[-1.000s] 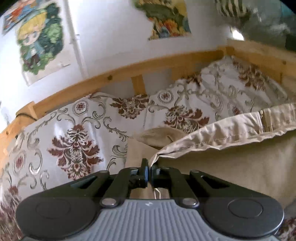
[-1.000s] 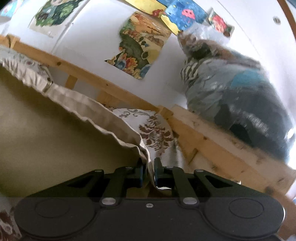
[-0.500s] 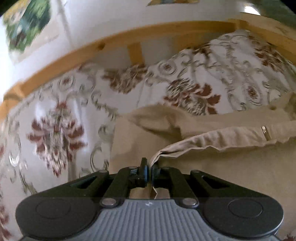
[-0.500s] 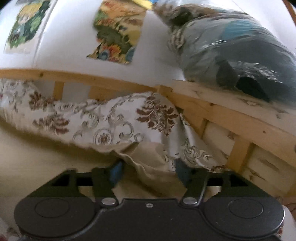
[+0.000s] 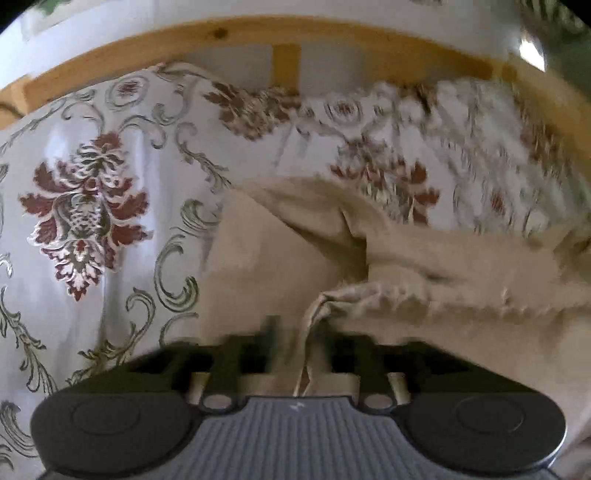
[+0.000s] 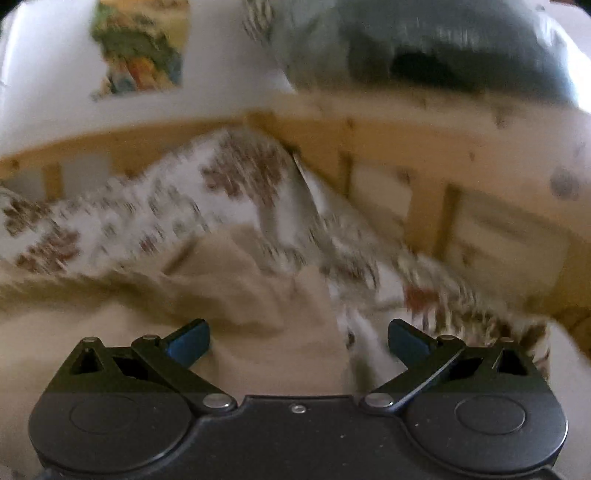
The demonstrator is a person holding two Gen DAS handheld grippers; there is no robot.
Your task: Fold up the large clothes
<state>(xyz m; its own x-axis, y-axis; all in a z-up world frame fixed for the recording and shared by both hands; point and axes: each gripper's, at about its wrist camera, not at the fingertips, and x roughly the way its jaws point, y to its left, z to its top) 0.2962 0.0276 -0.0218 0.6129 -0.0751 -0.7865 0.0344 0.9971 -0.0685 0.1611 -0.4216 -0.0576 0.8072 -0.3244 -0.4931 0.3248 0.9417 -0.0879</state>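
Left wrist view: the left gripper [image 5: 299,354] sits low over a beige garment [image 5: 406,258] that lies on the patterned bedspread [image 5: 92,206] of a bed with a wooden frame [image 5: 229,33]. A gathered hem edge of the cloth runs down between the fingers [image 5: 236,354], which look partly parted around it. The picture is smeared there, so I cannot tell whether they grip the cloth or merely stand beside it. Part of the garment already lies flat with a straight left edge, while a thicker seamed band bunches to the right.

Right wrist view: the right gripper [image 6: 297,338] has its blue-tipped fingers [image 6: 190,341] spread wide and holds nothing. The beige garment [image 6: 258,295] lies rumpled just ahead of and below them on the bedspread [image 6: 122,218]. Beyond it are the wooden rail [image 6: 406,122], a poster on the wall [image 6: 144,44] and a dark plastic-wrapped bundle [image 6: 443,44] resting on top of the frame.

The cloth reads as soft, limp and light — a woven fabric with stiffer seams, likely to sag and wrinkle wherever it is unsupported. It should not slip much on the bedspread. The best places to take hold are the hemmed edges and corners, where doubled fabric gives the fingers something firm — one corner per gripper, well apart, so the span between them stays taut when lifted.
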